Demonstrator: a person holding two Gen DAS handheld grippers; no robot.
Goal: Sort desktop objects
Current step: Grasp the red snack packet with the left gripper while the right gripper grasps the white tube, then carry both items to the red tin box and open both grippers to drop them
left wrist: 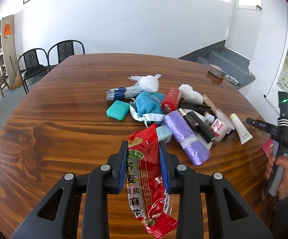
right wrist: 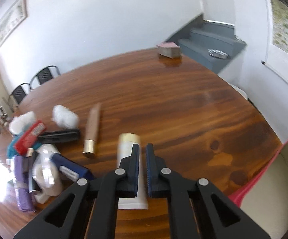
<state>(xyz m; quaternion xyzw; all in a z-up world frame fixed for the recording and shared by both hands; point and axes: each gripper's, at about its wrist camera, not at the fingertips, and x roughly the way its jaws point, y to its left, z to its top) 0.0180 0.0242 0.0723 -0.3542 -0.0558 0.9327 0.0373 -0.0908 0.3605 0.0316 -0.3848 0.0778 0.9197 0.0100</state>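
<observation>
1. Step in hand, as I read it: pick-up phase of the sort, both tools loaded w/ one item each from the clutter pile on the wooden surface.
2. Left tool was clenched on a red snack packet; the packet ran lengthwise between the blue pads, its top end poking out past the tips, its crimped bottom end hanging back toward the camera.
3. Right tool was closed on a white tube w/ a gold cap. Jaws nearly together, tube body pinched flat between them, cap ahead of the tips and the flat crimp end under the linkage.
4. Rest of pile sat ahead and right of the left tool: purple roll, teal case, blue cloth pouch, red cylinder, misc. cosmetics.
5. A red-edged box sat close to the right of the right tool, open side up; probably one sorting bin.
6. Next move, my judgement: carry each item clear of the pile to its bin w/o dragging neighbours. The packet is crinkly and slack, so keep the grip firm. The tube may squeeze or slip, so move gently.
7. Left-hand bin wasn't in view; can't tell where the packet goes.
</observation>
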